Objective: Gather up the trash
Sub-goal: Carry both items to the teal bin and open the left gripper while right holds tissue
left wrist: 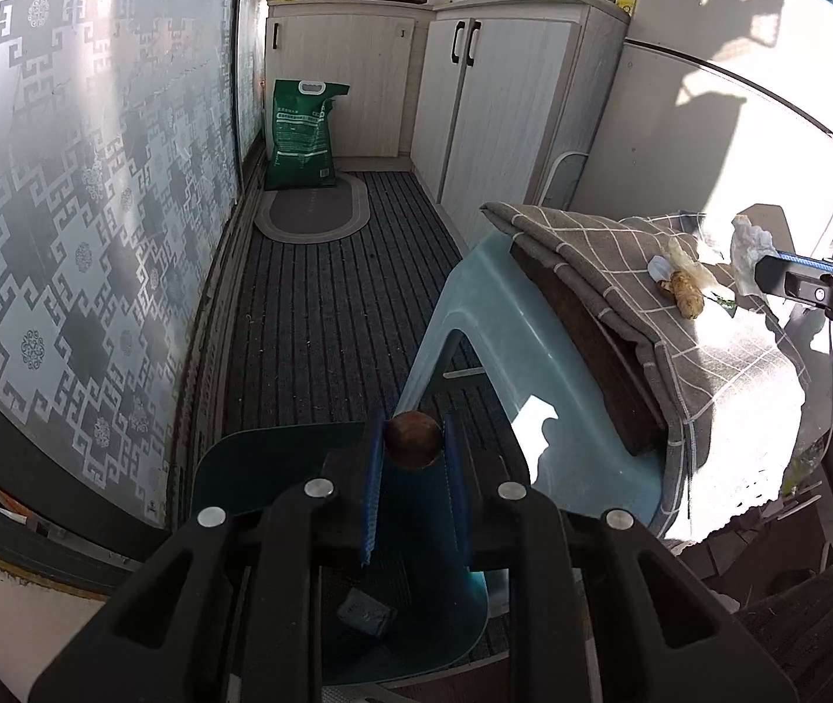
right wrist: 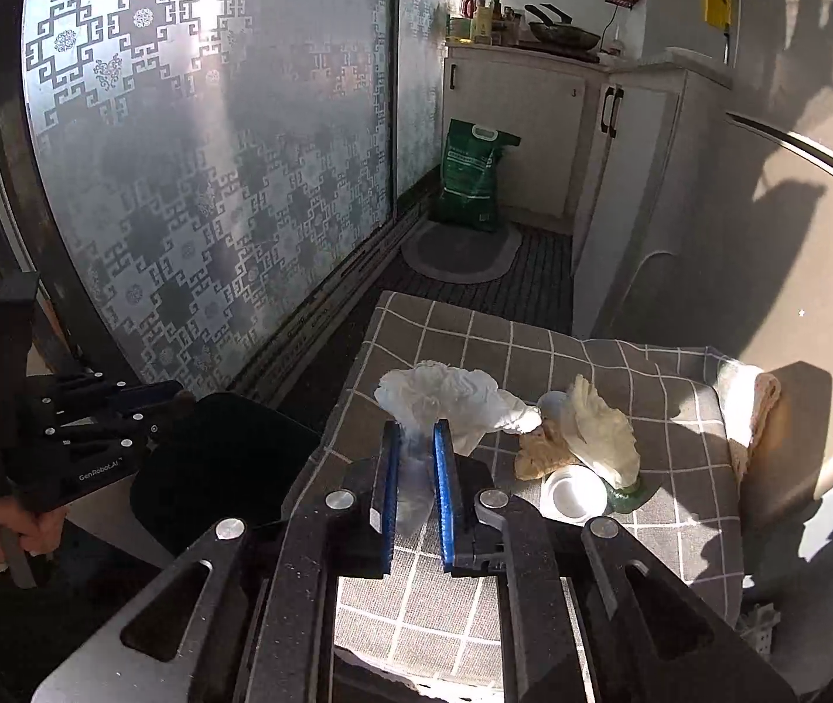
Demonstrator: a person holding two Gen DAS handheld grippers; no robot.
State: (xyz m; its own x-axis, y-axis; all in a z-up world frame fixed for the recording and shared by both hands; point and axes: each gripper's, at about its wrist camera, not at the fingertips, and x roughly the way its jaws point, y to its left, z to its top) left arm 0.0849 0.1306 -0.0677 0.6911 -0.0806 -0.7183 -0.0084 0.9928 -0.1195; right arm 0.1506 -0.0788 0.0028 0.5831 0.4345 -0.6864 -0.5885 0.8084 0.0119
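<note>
1. Big picture first: a pale blue plastic stool [left wrist: 533, 363] stands on the striped floor mat [left wrist: 328, 304], topped by a checked grey cloth [right wrist: 533, 345] that carries the trash.
2. Down beside the stool sits a dark dustpan [left wrist: 252, 468], seen as a black shape off the cloth's left edge in the right wrist view; one small crumpled grey scrap [left wrist: 364, 612] lies inside it.
3. Left tongs [left wrist: 413, 451] are over the dustpan, clamped on a round brown nut-like piece [left wrist: 413, 442] pinched between the blue pads.
4. Right tongs [right wrist: 416, 439] are closed on a crumpled white tissue [right wrist: 446, 395], which billows out above the pads over the cloth's near left part.
5. Still lying on the cloth, toward its right side: a pale leafy scrap [right wrist: 598, 433], a tan lump of peel [right wrist: 539, 451] touching it, and a small white cap [right wrist: 572, 492] just in front.
</note>
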